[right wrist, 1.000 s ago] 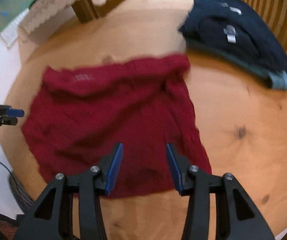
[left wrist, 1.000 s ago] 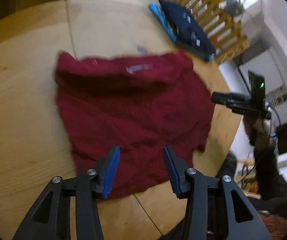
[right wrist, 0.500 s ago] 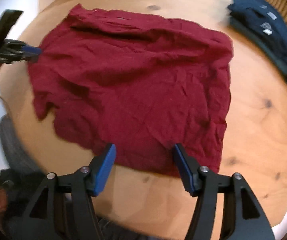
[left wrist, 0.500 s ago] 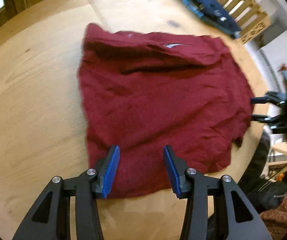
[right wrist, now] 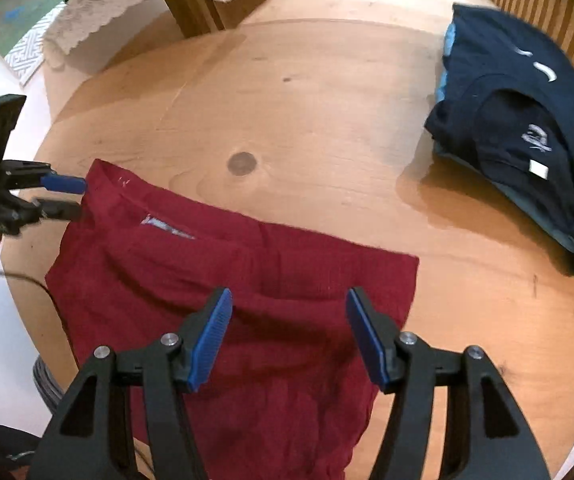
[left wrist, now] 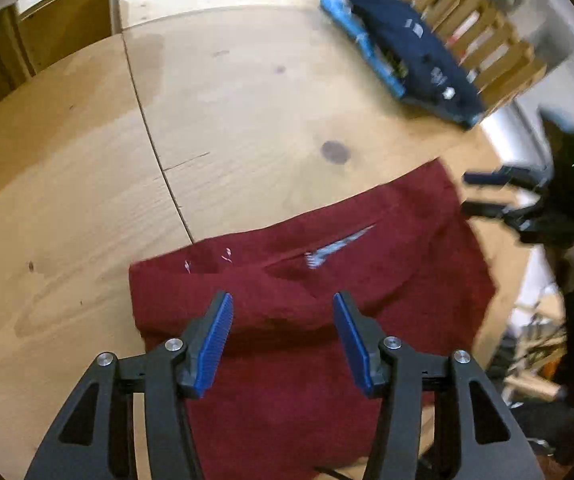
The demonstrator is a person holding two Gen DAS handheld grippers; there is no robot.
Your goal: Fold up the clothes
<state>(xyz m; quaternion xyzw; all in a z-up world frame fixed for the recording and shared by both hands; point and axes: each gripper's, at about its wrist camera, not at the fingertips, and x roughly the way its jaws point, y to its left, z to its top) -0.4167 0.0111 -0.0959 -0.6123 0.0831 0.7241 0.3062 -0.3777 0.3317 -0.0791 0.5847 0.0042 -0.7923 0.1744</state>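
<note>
A dark red shirt point(left wrist: 327, 280) lies spread on the round wooden table point(left wrist: 227, 120), with a light label near its collar. My left gripper point(left wrist: 283, 340) is open and empty, hovering over the shirt's left part. My right gripper point(right wrist: 289, 336) is open and empty over the shirt point(right wrist: 227, 280) near its right edge. Each gripper shows in the other's view: the right one point(left wrist: 487, 196) beside the shirt's right corner, the left one point(right wrist: 63, 196) at its left corner.
A folded stack of navy and light blue clothes point(right wrist: 527, 140) sits at the table's far right, also in the left wrist view point(left wrist: 407, 52). A wooden slatted railing point(left wrist: 467, 20) runs behind it. A white lace cloth point(right wrist: 99, 12) lies at the far left.
Both grippers have moved forward over the shirt toward its collar end. The shirt now sits low in both views, with more bare table ahead. Both stay open.
</note>
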